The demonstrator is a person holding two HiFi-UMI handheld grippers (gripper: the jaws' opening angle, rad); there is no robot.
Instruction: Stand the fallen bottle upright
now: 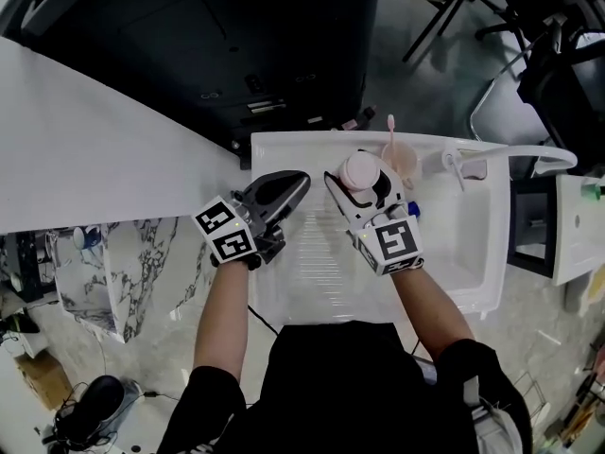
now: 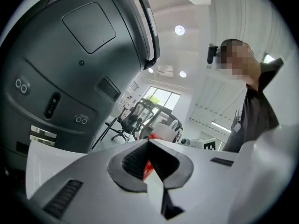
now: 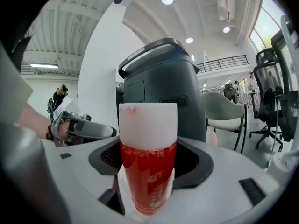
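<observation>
A big dark grey machine is seen behind the white surface. The left tongs are closed, empty. A red plastic bottle with a pale cap is gripped upright by the right tongs over the surface.

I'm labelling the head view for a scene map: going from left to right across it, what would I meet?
marbled surface → left gripper → bottle → white tap-like fitting
</observation>
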